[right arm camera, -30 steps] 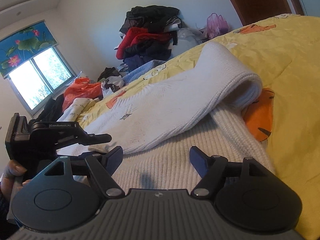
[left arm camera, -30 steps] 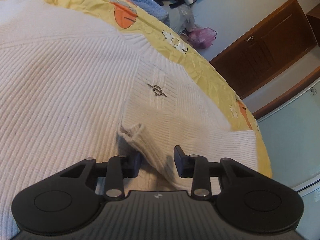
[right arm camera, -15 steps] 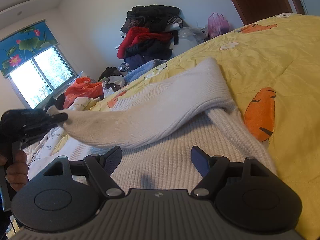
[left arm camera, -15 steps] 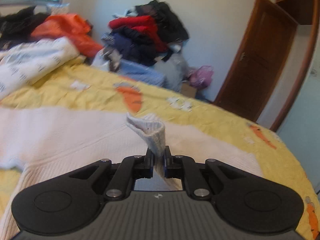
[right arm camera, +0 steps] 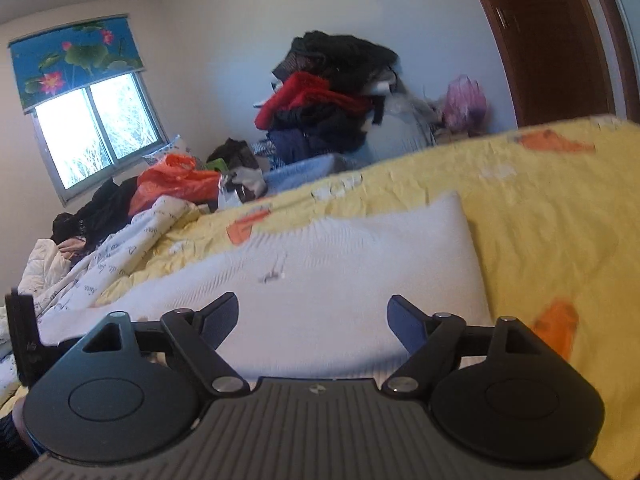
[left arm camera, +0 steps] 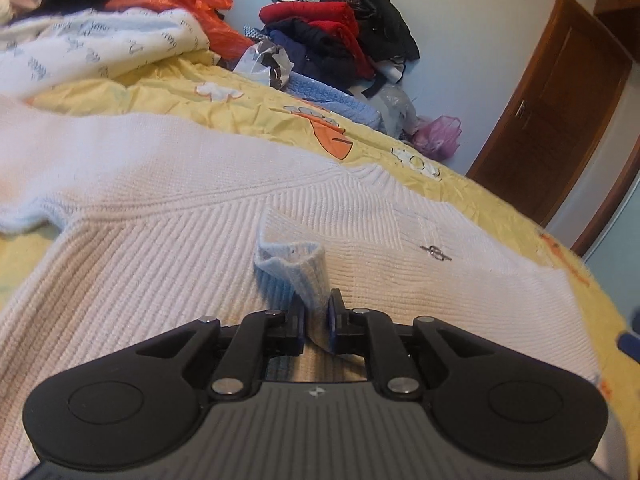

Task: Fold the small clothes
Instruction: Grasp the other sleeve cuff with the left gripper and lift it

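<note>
A white ribbed knit sweater (left arm camera: 160,248) lies spread on the yellow bedspread (left arm camera: 256,112). My left gripper (left arm camera: 315,322) is shut on the sweater's sleeve cuff (left arm camera: 298,270), which stands up between the fingers just above the sweater body. A small metal emblem (left arm camera: 435,251) sits on the sweater's chest. In the right wrist view the sweater (right arm camera: 340,272) lies flat ahead, and my right gripper (right arm camera: 313,320) is open and empty above its near edge.
A pile of red, black and blue clothes (left arm camera: 340,40) is stacked at the far wall, with an orange bag (left arm camera: 180,4) and a white printed quilt (left arm camera: 100,48) at the left. A brown door (left arm camera: 552,108) stands right. The bedspread (right arm camera: 552,220) continues right of the sweater.
My left gripper closed on the sleeve cuff, lifted it, and has now lowered it over the sweater body. The sleeve fold now lies flat. My right gripper stayed open and tilted upward.
</note>
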{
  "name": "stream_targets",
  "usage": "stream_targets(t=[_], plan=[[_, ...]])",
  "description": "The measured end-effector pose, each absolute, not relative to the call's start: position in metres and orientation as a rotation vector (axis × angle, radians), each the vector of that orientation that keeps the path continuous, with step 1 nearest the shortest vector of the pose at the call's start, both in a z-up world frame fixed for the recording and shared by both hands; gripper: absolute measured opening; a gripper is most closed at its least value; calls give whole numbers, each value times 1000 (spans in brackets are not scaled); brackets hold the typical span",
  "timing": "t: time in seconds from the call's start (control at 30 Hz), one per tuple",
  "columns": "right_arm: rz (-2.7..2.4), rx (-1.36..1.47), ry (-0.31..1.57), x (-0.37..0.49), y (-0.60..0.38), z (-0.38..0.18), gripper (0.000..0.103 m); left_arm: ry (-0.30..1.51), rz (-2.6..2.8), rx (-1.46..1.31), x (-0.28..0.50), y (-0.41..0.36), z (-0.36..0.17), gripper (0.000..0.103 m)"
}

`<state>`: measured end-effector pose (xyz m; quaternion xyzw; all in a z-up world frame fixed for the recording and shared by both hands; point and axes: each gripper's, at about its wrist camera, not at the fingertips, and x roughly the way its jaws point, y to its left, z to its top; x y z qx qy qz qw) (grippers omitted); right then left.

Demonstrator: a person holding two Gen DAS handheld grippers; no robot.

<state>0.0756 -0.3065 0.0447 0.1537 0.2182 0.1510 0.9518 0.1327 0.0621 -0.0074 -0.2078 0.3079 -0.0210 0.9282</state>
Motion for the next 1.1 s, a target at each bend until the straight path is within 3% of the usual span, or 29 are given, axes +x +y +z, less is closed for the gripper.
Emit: stream_targets(t=[0.07,0.27,0.37,0.53,0.63,0.7,0.73,0.77,0.87,1.1], plan=[[282,249,456,110,-298,55,96,626,-61,-493,132,71,-11,12],[144,148,719,203,-292,13,92,622,-97,-610,130,85,-18,15],[149,-92,632,188,-269,-9,100,620,-103,-630,130,86,-19,15],[145,-65,636,189,-275,-9,100,659,-144,-622,131,91,-12,17],[141,-62,633,187,-275,-7,101,650,-147,-575,109,110,10,27],[141,-61,632,187,-274,-6,101,548,-95,-556,83,138,27,45],[141,-62,632,187,-275,-6,101,491,-51,-555,68,157,35,70],[141,-64,631,187,-275,-6,101,436,7,-562,56,178,41,86],[138,-69,627,186,-275,-5,101,312,205,-653,29,250,50,87],[139,-69,627,186,-276,-5,101,259,510,-922,11,387,31,86]])
